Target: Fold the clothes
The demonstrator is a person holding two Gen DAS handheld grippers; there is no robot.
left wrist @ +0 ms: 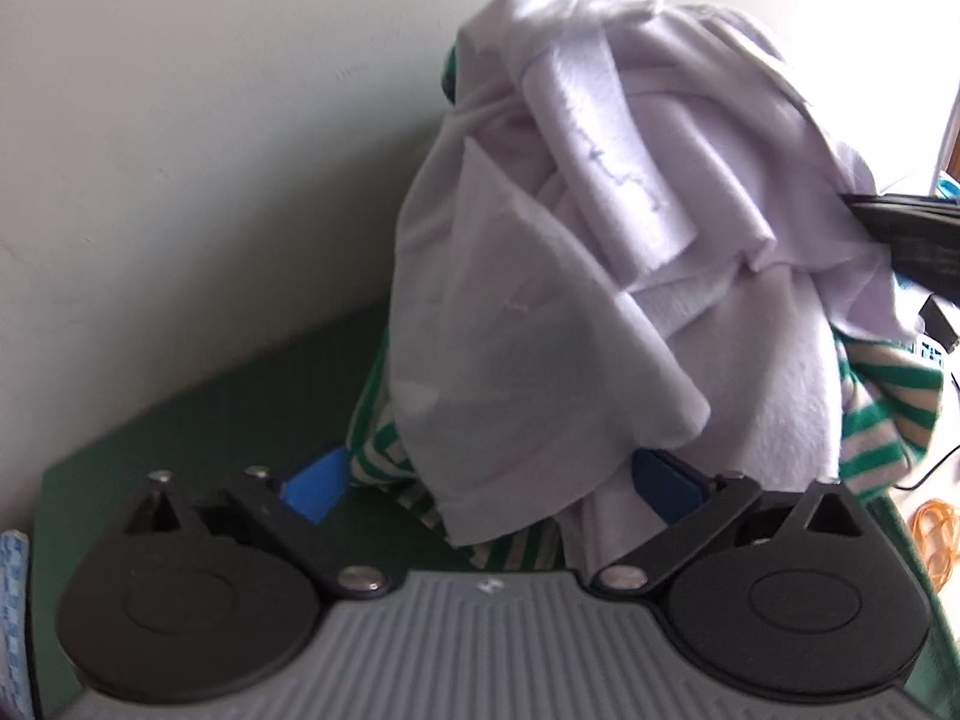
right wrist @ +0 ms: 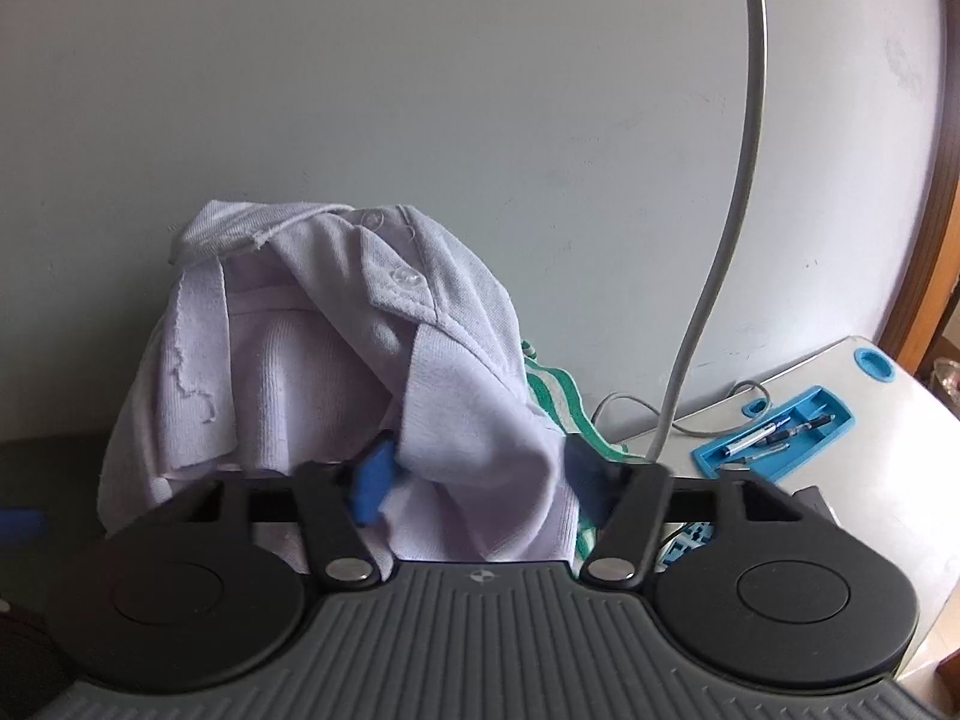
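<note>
Two close wrist views, angled down, both on the white shirt (left wrist: 600,252) pile.

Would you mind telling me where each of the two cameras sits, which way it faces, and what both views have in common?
Left wrist: sits on the left tongs, facing along them and down at a heap of clothes; the pale lilac shirt hangs between the wide-open blue pads; dark green table below.
Right wrist: sits on the right tongs, facing the same lilac shirt, with fabric between its pads; a blue pen tray lies to the right.
Shared: lilac shirt, green-striped garment, pale wall. No hand shows.
</note>
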